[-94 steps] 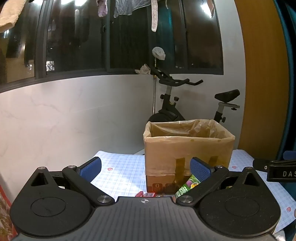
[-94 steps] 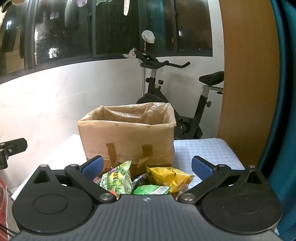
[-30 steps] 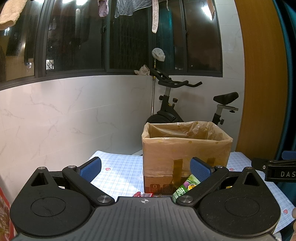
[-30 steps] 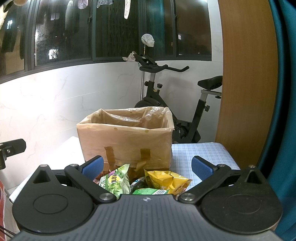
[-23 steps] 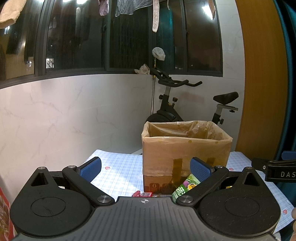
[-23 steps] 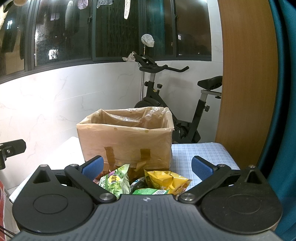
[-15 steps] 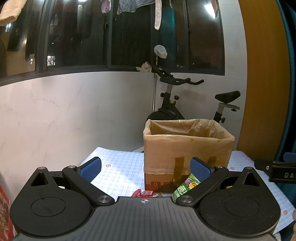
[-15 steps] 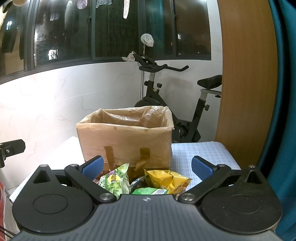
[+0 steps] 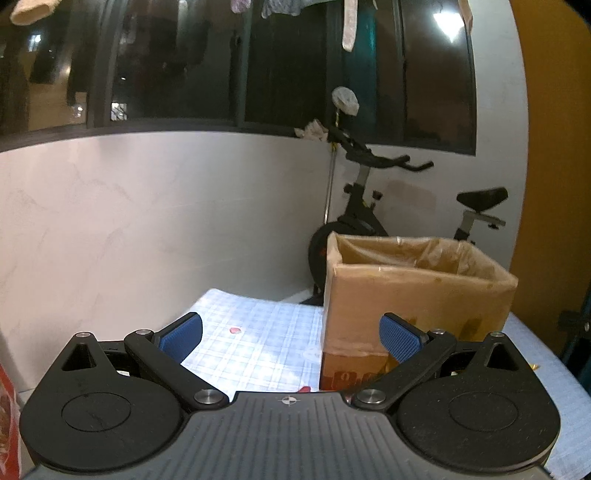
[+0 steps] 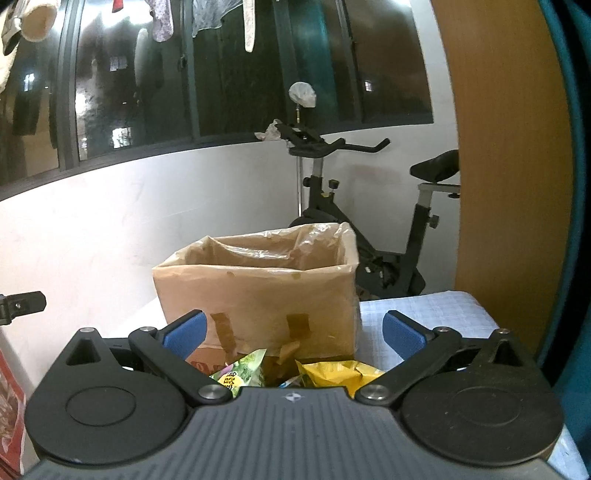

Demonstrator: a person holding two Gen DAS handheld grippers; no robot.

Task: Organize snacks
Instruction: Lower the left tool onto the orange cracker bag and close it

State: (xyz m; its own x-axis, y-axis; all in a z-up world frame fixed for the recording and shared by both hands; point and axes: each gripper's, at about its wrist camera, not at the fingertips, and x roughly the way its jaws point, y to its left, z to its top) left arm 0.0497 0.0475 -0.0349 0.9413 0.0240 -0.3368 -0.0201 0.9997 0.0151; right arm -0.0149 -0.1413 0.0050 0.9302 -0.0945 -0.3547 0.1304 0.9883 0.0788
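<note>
A cardboard box [image 9: 417,299] lined with clear plastic stands open on a table with a checked cloth [image 9: 255,343]. In the right wrist view the same box [image 10: 258,295] is straight ahead, and snack packets lie before it: a green packet [image 10: 240,373] and a yellow packet [image 10: 340,371]. My left gripper [image 9: 291,338] is open and holds nothing, with the box's left front corner between its fingers in the distance. My right gripper [image 10: 291,332] is open too, above the packets. A red scrap of a packet [image 9: 304,388] peeks out under the left gripper.
An exercise bike [image 10: 351,221] stands behind the table against a white wall. A dark window with hanging laundry [image 9: 343,22] runs above. A wooden panel [image 10: 506,147] and a teal curtain are at the right. The left gripper's tip [image 10: 20,306] shows at the far left.
The left gripper has swung to the left, so the box now sits right of centre and the green packet is out of its view. The right gripper has tilted slightly upward.
</note>
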